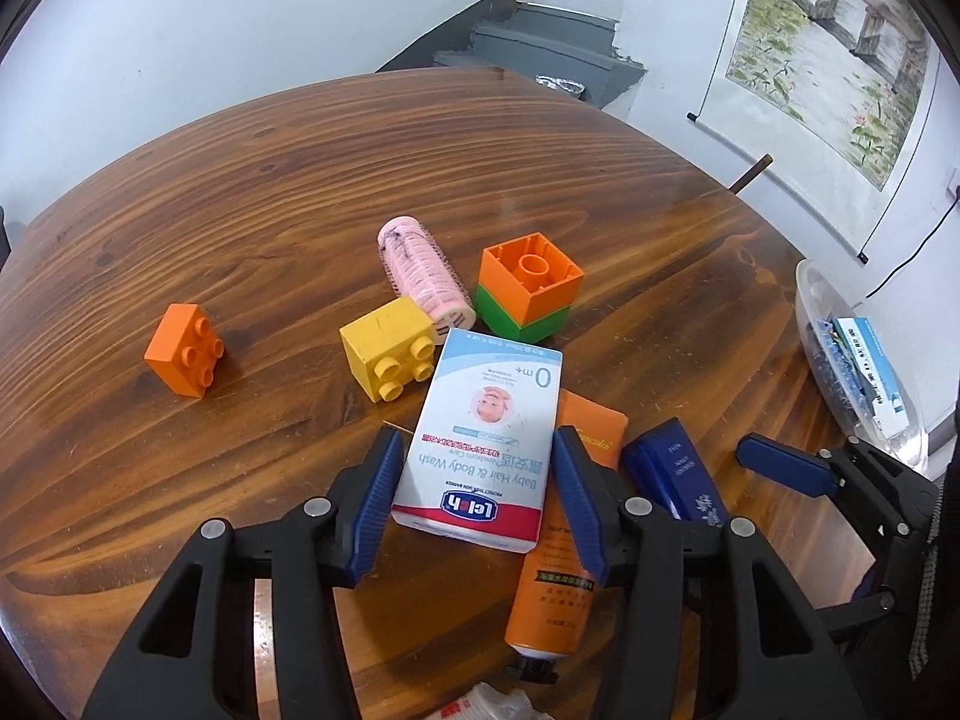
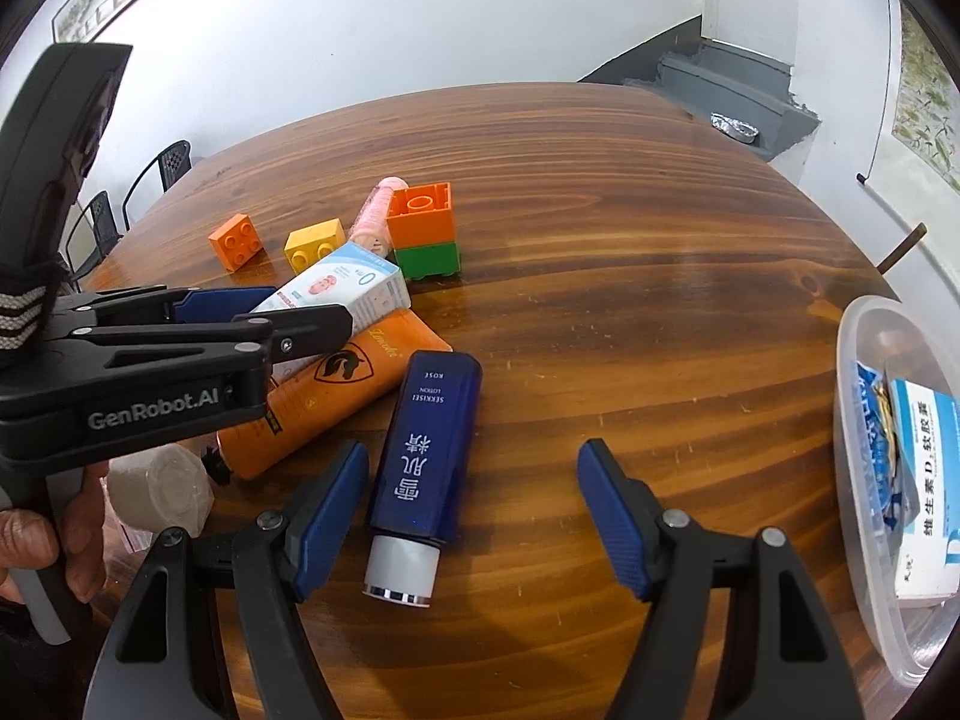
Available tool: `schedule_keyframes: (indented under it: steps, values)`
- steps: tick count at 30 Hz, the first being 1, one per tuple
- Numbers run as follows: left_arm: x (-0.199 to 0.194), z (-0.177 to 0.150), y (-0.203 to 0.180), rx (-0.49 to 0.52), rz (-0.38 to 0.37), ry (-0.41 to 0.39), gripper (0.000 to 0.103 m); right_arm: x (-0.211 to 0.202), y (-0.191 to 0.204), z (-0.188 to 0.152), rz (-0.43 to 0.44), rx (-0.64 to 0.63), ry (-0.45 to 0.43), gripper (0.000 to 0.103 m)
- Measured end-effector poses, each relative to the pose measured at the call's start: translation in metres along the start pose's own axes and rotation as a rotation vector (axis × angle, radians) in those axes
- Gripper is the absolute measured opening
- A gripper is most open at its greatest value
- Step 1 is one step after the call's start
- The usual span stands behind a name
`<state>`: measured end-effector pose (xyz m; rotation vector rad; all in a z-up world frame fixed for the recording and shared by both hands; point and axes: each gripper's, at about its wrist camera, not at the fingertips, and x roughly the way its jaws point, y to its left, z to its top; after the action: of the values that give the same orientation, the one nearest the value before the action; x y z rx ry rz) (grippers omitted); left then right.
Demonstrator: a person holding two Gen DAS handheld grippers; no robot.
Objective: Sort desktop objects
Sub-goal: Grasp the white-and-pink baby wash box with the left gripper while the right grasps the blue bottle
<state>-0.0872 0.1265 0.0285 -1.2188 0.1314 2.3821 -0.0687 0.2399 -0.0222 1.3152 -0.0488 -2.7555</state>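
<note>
Four plastic toy bricks on the brown wooden counter: two orange, one yellow, one green; clear plastic tub at three o'clock, holding medicine boxes; white "Baby Hair & Body Wash" carton between left hand-held gripper pads, contact unclear; right hand-held gripper wide, empty, beside blue "SEKKISEI" lotion bottle.

Glossy varnished wooden bench; smooth plastic toy bricks; printed cardboard carton; glossy blue bottle; clear plastic tub.
</note>
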Motion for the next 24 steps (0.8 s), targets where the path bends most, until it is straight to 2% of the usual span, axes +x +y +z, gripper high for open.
schedule_keyframes:
  steps: [9,19,20,22,24]
  values:
    - [0.0,-0.005,-0.018,0.037,-0.006,0.012,0.053,-0.001,-0.009,-0.001,-0.031,0.011,0.003,0.076]
    - [0.004,-0.005,-0.019,-0.011,0.006,0.004,0.053,-0.002,-0.013,-0.003,-0.044,0.005,0.004,0.074]
    - [0.004,-0.005,-0.019,-0.012,0.008,0.0,0.053,-0.003,-0.013,-0.003,-0.045,0.006,0.002,0.071]
    - [0.002,-0.007,-0.022,-0.004,0.02,-0.012,0.052,-0.005,-0.014,-0.004,-0.047,0.011,-0.006,0.051]
    - [-0.002,-0.007,-0.025,0.002,0.024,-0.031,0.051,-0.007,-0.016,-0.005,-0.048,0.018,-0.009,0.041]
